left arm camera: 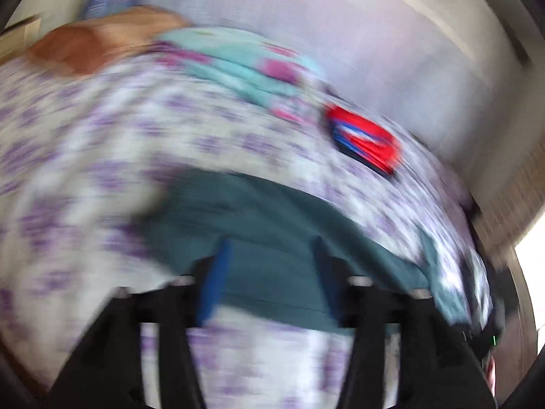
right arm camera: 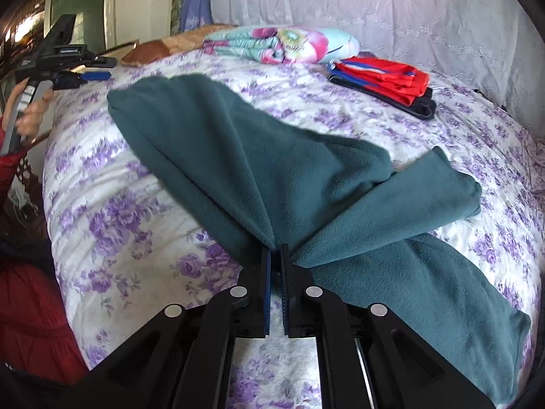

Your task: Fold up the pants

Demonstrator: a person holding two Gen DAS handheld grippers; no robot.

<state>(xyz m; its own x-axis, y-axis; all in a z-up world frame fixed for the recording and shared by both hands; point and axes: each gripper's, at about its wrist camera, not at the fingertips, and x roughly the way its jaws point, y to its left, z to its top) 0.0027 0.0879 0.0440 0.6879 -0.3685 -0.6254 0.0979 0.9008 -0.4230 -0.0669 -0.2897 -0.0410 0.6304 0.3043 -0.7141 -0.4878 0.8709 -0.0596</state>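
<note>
Right tool point(right arm camera: 276, 248) clamped on the teal fleece pants point(right arm camera: 238, 156), pinching a fold mid-garment. Left tool point(left arm camera: 272, 248) open, empty, off the pants' far-left end. Pants sprawl on the floral bed point(right arm camera: 112, 225); judged partway: folding unfinished.

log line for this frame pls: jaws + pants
left gripper: jaws open, empty, off cloth | right gripper: jaws shut on teal pants | pants: partly folded on floral bedspread

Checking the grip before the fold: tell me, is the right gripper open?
No, the right gripper is shut on a bunched fold of the green pants.
</note>
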